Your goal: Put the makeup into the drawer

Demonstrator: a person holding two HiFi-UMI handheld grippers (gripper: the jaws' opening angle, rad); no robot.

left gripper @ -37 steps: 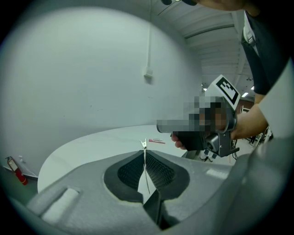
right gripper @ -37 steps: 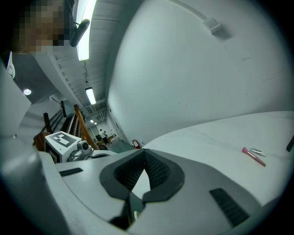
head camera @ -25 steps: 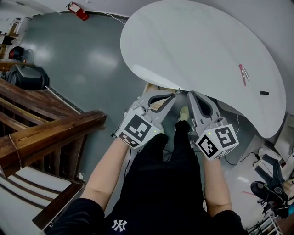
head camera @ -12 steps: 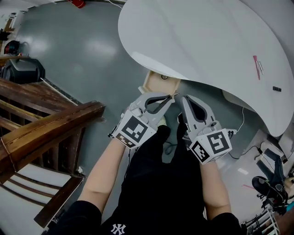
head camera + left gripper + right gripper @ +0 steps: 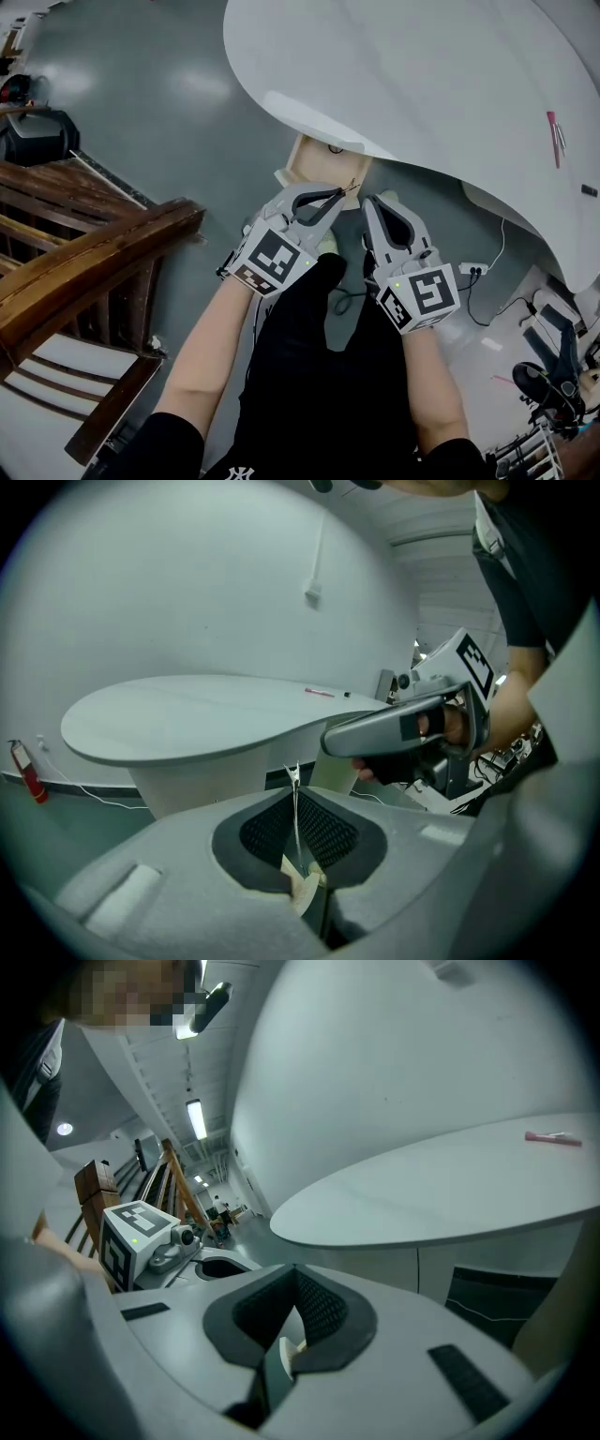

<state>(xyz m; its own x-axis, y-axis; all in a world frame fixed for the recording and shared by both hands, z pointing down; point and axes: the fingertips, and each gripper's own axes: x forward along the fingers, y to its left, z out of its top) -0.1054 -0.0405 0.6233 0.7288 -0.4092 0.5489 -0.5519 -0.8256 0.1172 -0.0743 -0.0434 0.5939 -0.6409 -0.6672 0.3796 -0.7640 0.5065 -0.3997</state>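
A pale wooden drawer (image 5: 317,165) shows just under the rim of the white oval table (image 5: 422,84). On the tabletop at the far right lie a pink makeup stick (image 5: 554,129) and a small black item (image 5: 589,190). My left gripper (image 5: 352,187) is shut and empty, its tips just below the drawer front. Beside it, my right gripper (image 5: 371,201) is also shut and empty. In the left gripper view the closed tips (image 5: 293,776) point at the table (image 5: 206,714) and the pink stick (image 5: 319,693). The right gripper view shows the pink stick (image 5: 553,1137) far off.
A dark wooden stair rail (image 5: 84,262) stands at the left. Cables and a power strip (image 5: 473,269) lie on the grey floor under the table's right side. A red fire extinguisher (image 5: 24,766) stands by the wall. A black bag (image 5: 42,131) sits at the far left.
Both grippers have moved up towards the drawer under the table rim, and the view has shifted with them. Both stayed shut.
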